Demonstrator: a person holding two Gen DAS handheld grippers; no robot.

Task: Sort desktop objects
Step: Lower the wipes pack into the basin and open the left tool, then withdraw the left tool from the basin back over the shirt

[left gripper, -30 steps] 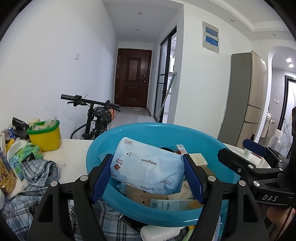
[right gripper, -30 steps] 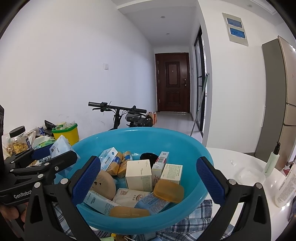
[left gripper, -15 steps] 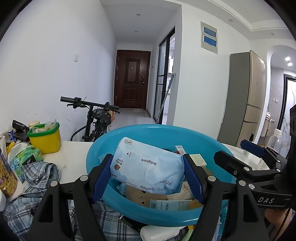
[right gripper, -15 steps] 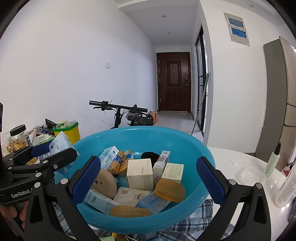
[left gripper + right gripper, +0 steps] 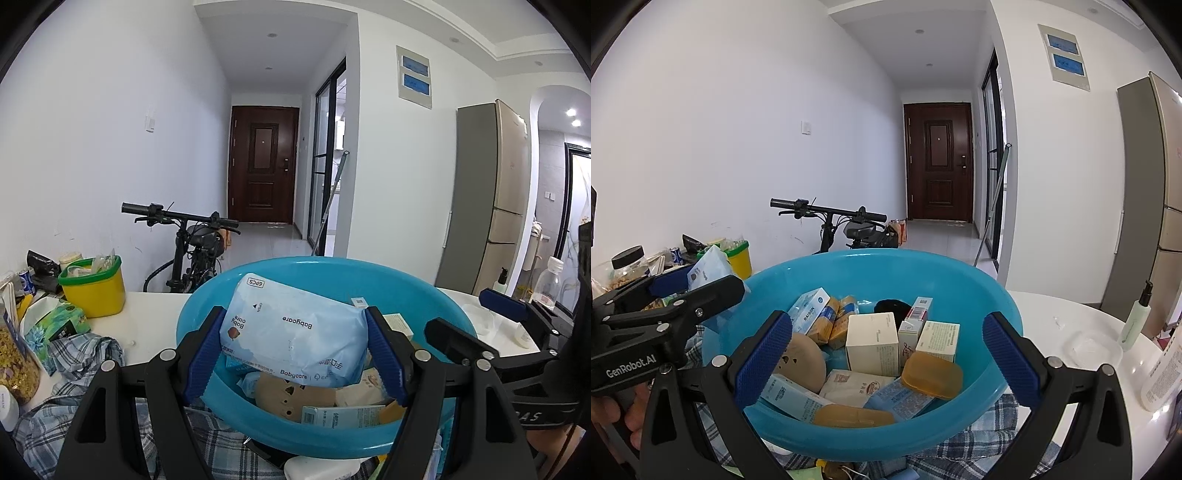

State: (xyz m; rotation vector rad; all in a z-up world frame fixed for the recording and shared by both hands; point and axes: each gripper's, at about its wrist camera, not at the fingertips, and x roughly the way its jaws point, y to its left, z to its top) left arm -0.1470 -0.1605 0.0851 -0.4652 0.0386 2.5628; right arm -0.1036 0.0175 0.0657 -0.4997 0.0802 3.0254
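Left gripper [image 5: 293, 350] clamps wipes pack [image 5: 295, 334] above basin [image 5: 424, 295].

Wipes pack [image 5: 293, 334] hides basin [image 5: 417, 291] contents; plaid cloth [image 5: 55, 424] cut by frame edge.

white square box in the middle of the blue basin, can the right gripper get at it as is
Probably yes. The right gripper is open and empty above the blue plastic basin, and the white square cardboard box stands upright with its top exposed. A tall red-and-white carton crowds its right side, leaving little room for a finger.

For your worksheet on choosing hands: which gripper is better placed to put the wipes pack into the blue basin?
Left: the left gripper already clamps the wipes pack above the blue basin; the right gripper is open, holding nothing.
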